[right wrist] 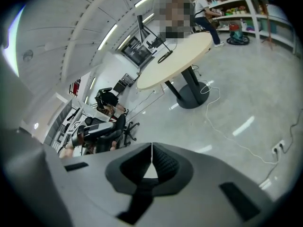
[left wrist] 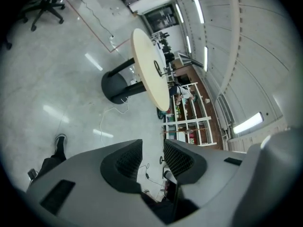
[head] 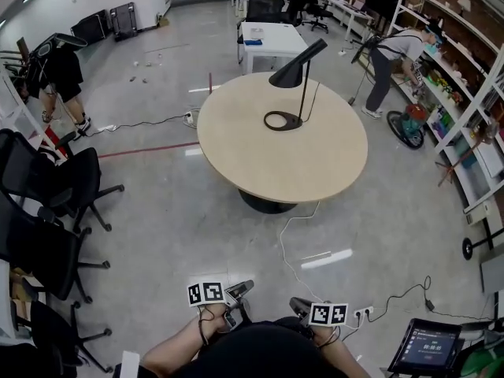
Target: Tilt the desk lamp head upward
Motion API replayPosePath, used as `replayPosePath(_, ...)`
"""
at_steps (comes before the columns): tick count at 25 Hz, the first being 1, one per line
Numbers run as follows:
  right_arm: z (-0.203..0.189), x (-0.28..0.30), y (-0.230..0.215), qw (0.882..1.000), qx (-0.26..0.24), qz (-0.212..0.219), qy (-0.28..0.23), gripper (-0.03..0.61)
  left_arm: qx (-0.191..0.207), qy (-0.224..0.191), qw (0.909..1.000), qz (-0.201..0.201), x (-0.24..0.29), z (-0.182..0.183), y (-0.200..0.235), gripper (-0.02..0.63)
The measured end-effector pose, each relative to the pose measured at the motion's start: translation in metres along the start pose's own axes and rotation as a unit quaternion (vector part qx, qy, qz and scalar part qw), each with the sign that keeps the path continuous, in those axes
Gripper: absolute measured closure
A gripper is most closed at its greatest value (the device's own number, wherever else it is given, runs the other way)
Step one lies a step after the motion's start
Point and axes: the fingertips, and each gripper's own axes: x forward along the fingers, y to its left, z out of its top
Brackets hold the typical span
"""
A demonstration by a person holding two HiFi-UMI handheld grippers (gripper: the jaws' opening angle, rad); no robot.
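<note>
1. A grey, glossy floor (head: 157, 211) fills most of the head view, crossed by a red tape line (head: 150, 150) and a white cable (head: 293, 246).
2. The round, pale wood tabletop (head: 260, 160) stands mid-room on a dark pedestal.
3. White shelving (head: 472, 109) lines the right wall, and a person (head: 390, 61) bends towards it.
4. Black office chairs (head: 55, 187) crowd the left side.
5. The desk lamp (head: 305, 89) is the only thing on the tabletop. It stands on the far half, right of centre, well apart from both tools.
6. The lamp is all black. A flat ring base (head: 282, 120) lies on the wood, and a thin straight stem rises from its right edge.
7. The cone-shaped lamp head (head: 297, 65) sits at the top of the stem, slanted, with its wide mouth facing down and to the left. No brand or label can be made out on it.
8. The left tool (head: 240, 290) is held low, close to the person's body. Its jaws stand apart, released, with only floor showing in the gap (left wrist: 152, 150).
9. The right tool (head: 299, 305) is held beside it. Its jaws are clenched together on nothing (right wrist: 151, 155).
10. Each tool carries a cube with black-and-white square markers.
11. A small lit screen (head: 429, 343) at the lower right shows writing too small to read.
</note>
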Motion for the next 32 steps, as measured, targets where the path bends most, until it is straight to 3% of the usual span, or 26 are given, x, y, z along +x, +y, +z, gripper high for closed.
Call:
replayPosePath(10,0.042,0.050,0.004,0.999,0.012,0.009,0.043,0.574,-0.037,-0.027,0.9988,0.015,0.011,0.063,0.015,0.465)
replayPosePath(18,0.142,0.089,-0.009,0.997,-0.007,0.045,0.055,0.574,-0.046,-0.072,0.9958,0.035,0.046,0.128,-0.001,0.465)
replayPosePath(24,0.218,0.100,-0.031,0.996,-0.030,0.054,0.059,0.574,-0.013,-0.089,0.9956,0.026,0.105,0.180,-0.047,0.465)
replayPosePath(28,0.256,0.103,-0.051,0.996,-0.030,0.058,0.064,0.574,-0.001,-0.084,0.9965,0.007,0.146,0.195,-0.079,0.465)
replayPosePath(32,0.285,0.106,-0.068,0.996,-0.025,0.056,0.062,0.574,-0.016,-0.098,0.9950,0.012,0.161,0.212,-0.082,0.465)
